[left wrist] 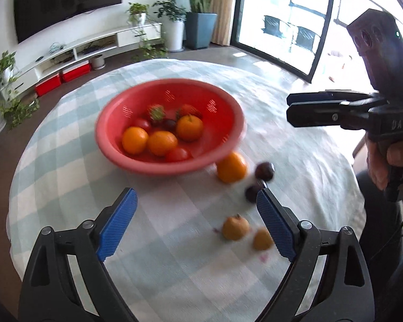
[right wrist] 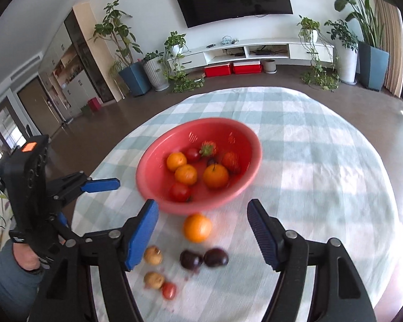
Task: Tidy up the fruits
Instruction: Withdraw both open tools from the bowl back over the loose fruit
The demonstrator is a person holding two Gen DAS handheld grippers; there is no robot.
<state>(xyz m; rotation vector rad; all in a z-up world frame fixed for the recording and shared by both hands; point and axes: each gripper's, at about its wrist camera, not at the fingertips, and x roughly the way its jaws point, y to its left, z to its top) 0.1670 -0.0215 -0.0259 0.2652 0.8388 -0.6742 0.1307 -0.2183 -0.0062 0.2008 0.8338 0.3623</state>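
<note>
Fruit sitting in red bowl (right wrist: 150, 171): three oranges (right wrist: 215, 176), two tomatoes, two strawberries. Outside, near it: one orange (right wrist: 197, 227), two plums (right wrist: 215, 257). Left gripper (left wrist: 196, 224) and right gripper (right wrist: 202, 237) hovering angled down, jaws gaping, gripping nothing.

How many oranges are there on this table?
4. Three sit inside the red bowl: at and. One orange lies on the cloth beside it. Others may be hidden.

Loose fruit (right wrist: 197, 227) crowds the cloth before the bowl (right wrist: 147, 171); far side open.
</note>
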